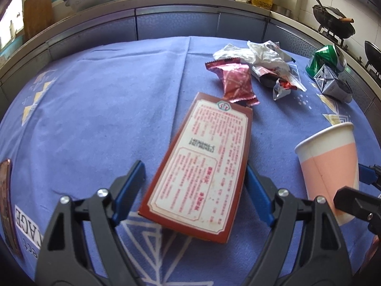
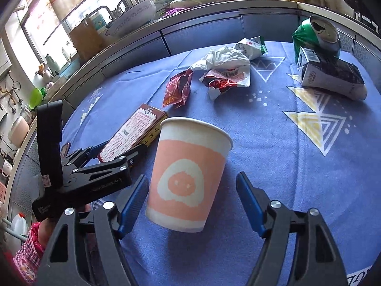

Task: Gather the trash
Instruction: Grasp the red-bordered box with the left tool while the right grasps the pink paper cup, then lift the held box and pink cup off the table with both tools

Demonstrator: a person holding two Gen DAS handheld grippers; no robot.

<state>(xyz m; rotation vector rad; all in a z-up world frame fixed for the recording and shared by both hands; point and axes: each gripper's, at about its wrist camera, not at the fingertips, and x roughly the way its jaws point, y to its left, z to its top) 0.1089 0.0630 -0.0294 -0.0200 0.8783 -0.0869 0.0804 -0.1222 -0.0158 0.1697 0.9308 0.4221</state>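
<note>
Straddling the red box [image 1: 202,164] with jaws spread wide: left claw [image 1: 195,186], one blue pad just beside each long edge, neither visibly pressing. Lying flat on the blue-clothed desk [image 1: 100,109], printed label up: the box. Bracketing the pink-and-white paper cup [image 2: 188,178] in the same manner: right claw [image 2: 193,202], jaws standing wide, a gap showing on the right side, contact on the left side not determinable. Standing upright just beside the box: the cup. Lying beyond both, toward the desk's far edge: a dark red foil wrapper [image 1: 235,81], crumpled white paper [image 1: 254,53] over torn packets, a crushed green can [image 2: 316,35] leaning against a flattened carton [image 2: 333,76]. Running behind the desk: a kitchen counter [image 1: 166,0] carrying bottles and a basin.
</note>
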